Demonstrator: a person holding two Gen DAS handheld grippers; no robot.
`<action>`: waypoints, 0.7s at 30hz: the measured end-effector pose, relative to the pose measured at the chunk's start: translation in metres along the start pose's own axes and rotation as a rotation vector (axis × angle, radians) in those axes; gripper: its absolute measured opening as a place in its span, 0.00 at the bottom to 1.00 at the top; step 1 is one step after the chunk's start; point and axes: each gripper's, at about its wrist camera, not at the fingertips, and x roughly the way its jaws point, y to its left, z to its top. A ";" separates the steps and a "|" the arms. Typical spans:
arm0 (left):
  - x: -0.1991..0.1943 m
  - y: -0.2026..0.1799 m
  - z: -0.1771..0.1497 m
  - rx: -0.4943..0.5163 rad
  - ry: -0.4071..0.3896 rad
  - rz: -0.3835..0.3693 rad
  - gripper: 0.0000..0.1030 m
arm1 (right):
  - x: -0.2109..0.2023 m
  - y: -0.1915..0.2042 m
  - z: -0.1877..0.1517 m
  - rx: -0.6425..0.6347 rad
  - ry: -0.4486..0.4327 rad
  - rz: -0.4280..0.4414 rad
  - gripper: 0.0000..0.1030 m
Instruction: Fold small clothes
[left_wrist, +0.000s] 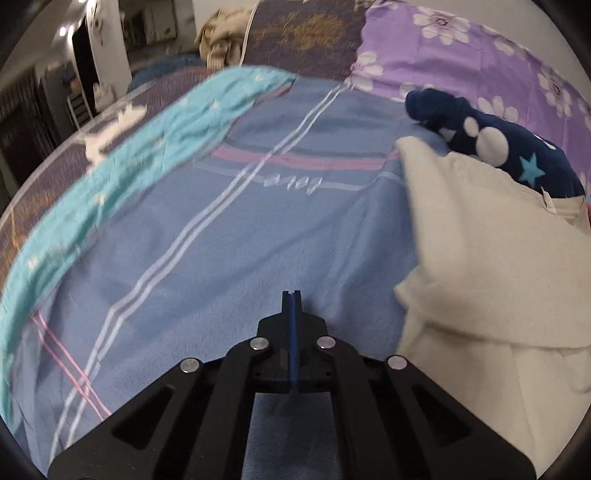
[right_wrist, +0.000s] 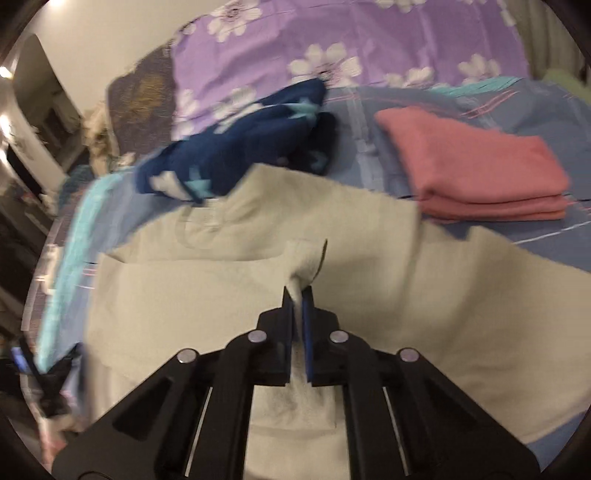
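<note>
Right gripper (right_wrist: 297, 293): jaws clamped on a pinch of the cream garment (right_wrist: 229, 295), which lies spread and partly lifted across the blue bedsheet (left_wrist: 229, 240); folding of it looks begun, not finished. Left gripper (left_wrist: 291, 299): jaws pressed together on nothing, over bare sheet just beside the cream cloth. Farther: navy star-print garment (right_wrist: 236, 155), crumpled and unfolded, touching the cream one's far edge. Beside it, apart: pink stack (right_wrist: 476, 173), folded, judged done. Farthest: purple flowered bedding (right_wrist: 369, 40). Both views blurred; garment types, the cream piece's near edge and any further clothes cannot be made out.
</note>
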 end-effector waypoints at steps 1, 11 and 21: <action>0.002 0.006 -0.001 -0.025 0.019 -0.025 0.00 | 0.008 -0.004 -0.003 -0.015 0.033 -0.027 0.22; -0.004 -0.033 0.052 0.019 -0.031 -0.302 0.53 | -0.007 -0.026 -0.030 0.018 0.049 0.105 0.29; 0.046 -0.093 0.054 0.265 -0.039 -0.062 0.00 | -0.008 -0.021 -0.068 -0.091 0.089 0.130 0.44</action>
